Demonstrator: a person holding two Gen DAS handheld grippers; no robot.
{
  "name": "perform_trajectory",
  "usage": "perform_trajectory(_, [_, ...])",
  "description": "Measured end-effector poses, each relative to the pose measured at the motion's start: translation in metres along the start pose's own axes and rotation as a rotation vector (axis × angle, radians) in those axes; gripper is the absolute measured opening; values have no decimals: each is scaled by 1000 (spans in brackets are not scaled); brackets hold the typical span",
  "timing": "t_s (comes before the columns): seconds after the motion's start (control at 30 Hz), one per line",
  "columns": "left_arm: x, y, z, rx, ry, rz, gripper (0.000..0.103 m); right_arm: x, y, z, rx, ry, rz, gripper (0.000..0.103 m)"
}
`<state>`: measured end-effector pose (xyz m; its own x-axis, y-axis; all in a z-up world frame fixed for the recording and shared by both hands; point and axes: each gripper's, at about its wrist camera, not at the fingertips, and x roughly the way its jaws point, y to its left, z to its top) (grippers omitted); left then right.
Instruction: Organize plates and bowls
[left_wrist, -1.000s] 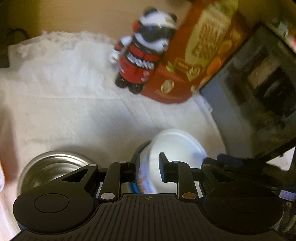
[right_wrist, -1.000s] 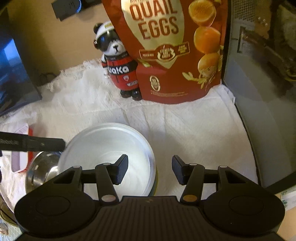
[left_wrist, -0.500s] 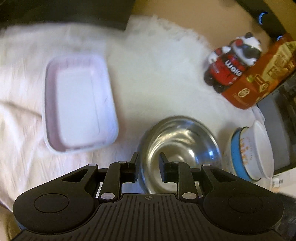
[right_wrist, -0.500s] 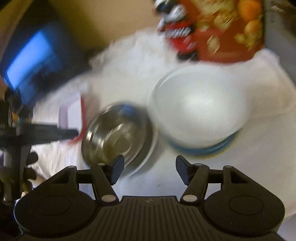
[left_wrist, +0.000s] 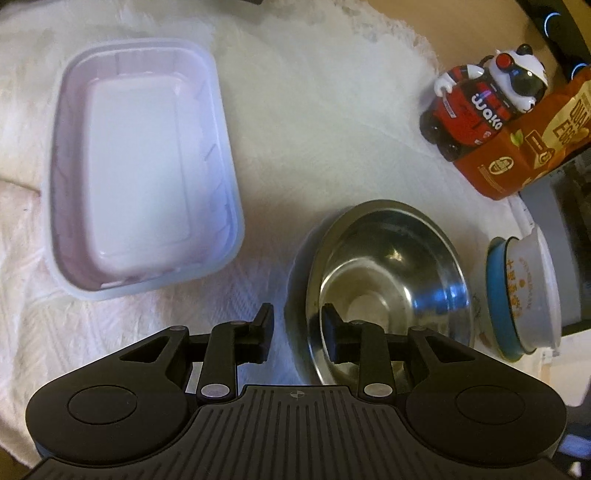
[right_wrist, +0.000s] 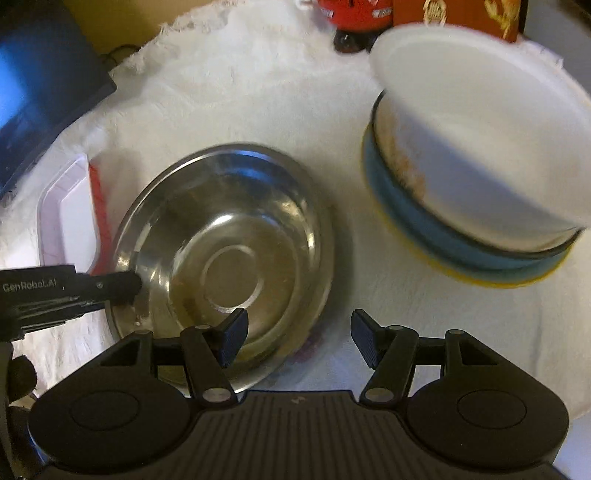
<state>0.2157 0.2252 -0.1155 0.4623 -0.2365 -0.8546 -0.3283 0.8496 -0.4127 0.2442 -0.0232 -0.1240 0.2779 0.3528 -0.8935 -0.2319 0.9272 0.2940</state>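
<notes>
A steel bowl (left_wrist: 391, 273) stands on the white cloth, seemingly on a white plate (right_wrist: 314, 354) whose edge shows under it. My left gripper (left_wrist: 297, 332) straddles the bowl's left rim; its jaws are opening and the pads do not press on the rim. In the right wrist view, one of the left gripper's fingers (right_wrist: 118, 286) lies at the steel bowl's (right_wrist: 229, 258) left edge. My right gripper (right_wrist: 299, 338) hangs over the bowl's near right rim, its jaws opening with nothing gripped. A white bowl (right_wrist: 480, 147) sits stacked on blue and yellow dishes (right_wrist: 424, 221) to the right.
A white rectangular plastic container (left_wrist: 140, 166) lies left of the steel bowl. A panda figure (left_wrist: 480, 107) and a red snack bag (left_wrist: 524, 147) stand at the back right beside a dark appliance (left_wrist: 569, 229). A dark screen (right_wrist: 40, 92) sits at the far left.
Both views swung from the white bowl stack down to the steel bowl. The left gripper now straddles its rim and its jaws stand wider. The right jaws also widened.
</notes>
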Motion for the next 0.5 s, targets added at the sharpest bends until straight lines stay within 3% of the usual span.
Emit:
perform_trajectory(0.17, [3, 5, 6, -12, 7, -40, 29, 6, 13, 5, -14, 5, -42, 66])
perform_trajectory(0.37, [-6, 16, 16, -13, -35, 2, 30, 9, 31, 7, -44, 33, 11, 66])
perform_trajectory(0.5, [-6, 28, 23, -54, -31, -29, 30, 13, 34, 7, -65, 37, -5, 66])
